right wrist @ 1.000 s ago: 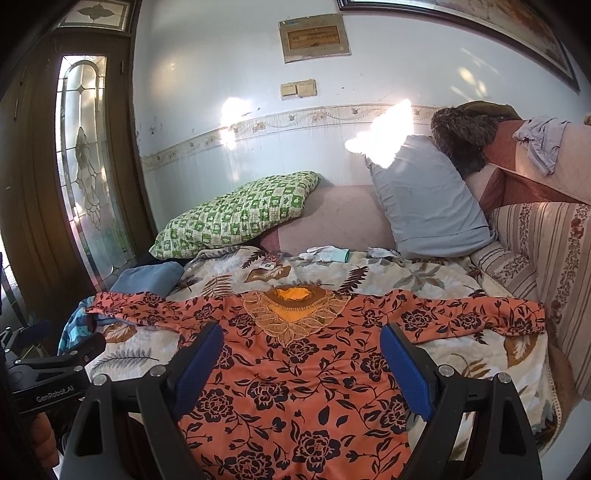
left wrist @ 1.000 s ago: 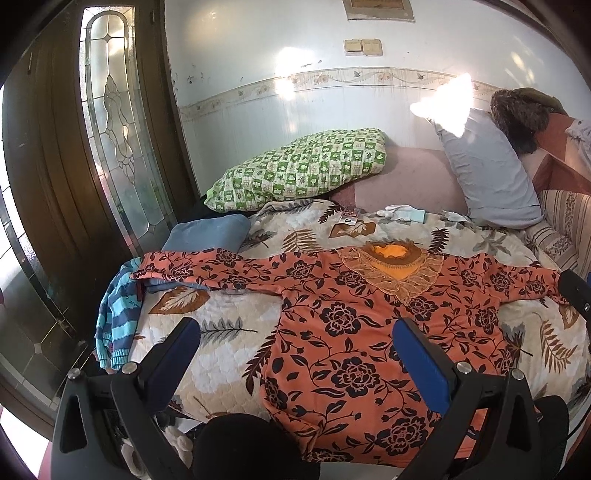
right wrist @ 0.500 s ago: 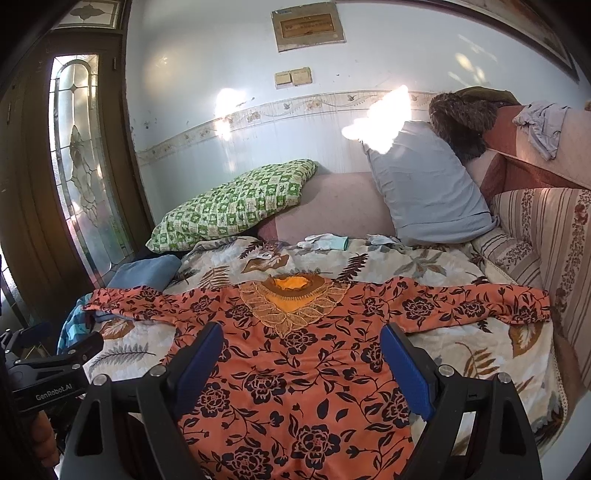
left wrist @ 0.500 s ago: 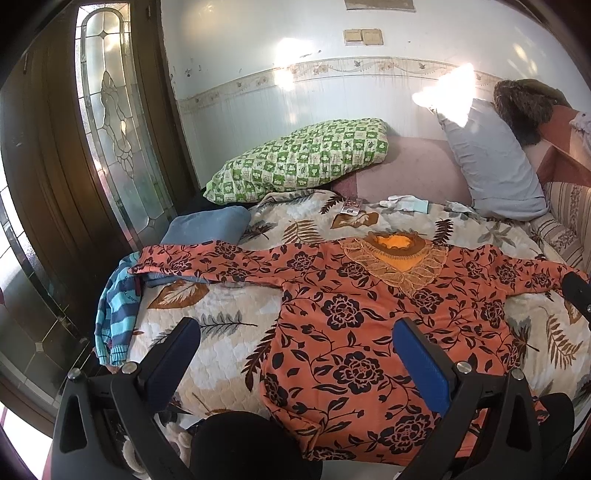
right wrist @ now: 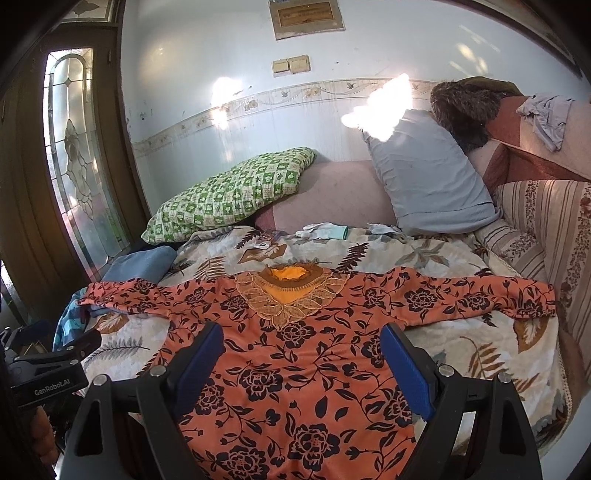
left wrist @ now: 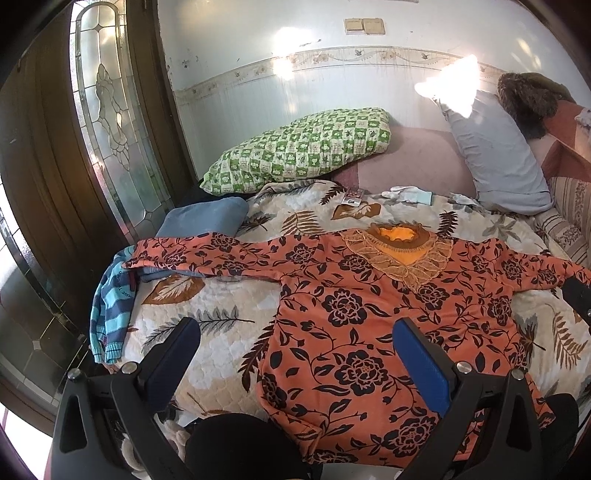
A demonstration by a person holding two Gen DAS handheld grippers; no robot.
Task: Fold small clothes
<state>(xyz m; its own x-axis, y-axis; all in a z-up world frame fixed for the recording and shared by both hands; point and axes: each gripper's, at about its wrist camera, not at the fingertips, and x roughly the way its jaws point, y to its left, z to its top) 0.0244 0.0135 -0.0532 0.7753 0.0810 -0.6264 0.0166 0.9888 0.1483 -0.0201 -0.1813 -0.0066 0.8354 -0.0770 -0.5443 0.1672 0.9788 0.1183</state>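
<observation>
I see the orange floral blouse [left wrist: 369, 325] spread flat on the leaf-print quilt [left wrist: 207, 314] of the bed, collar toward the wall, both sleeves stretched out sideways. My left gripper [left wrist: 295, 347] hovers above the blouse's lower left side, fingers [left wrist: 421, 354] spread wide and holding nothing. My right gripper [right wrist: 301, 349] hangs over the middle of the blouse, its fingers [right wrist: 406, 363] equally wide apart and empty.

Only the right view takes in the whole right sleeve to its cuff, a framed plaque [right wrist: 306, 16] high on the wall beyond the blouse, and a crumpled grey cloth [right wrist: 546, 114] on the sofa back to the blouse's right. It also catches the left gripper's body at the blouse's left, printed "GenRobot.AI". Only the left view shows the striped blue garment [left wrist: 114, 314] clearly, hanging off the bed edge under the left cuff; its lettering is too small to read.

The blouse has a soft look, with black roses and an embroidered leaf-shaped yoke at the neck. Beyond the collar lie a green checked pillow [left wrist: 303, 151], a smooth grey pillow [left wrist: 498, 155] and a white glove [left wrist: 406, 194]. A folded blue cloth [left wrist: 207, 218] sits beside the left sleeve.
</observation>
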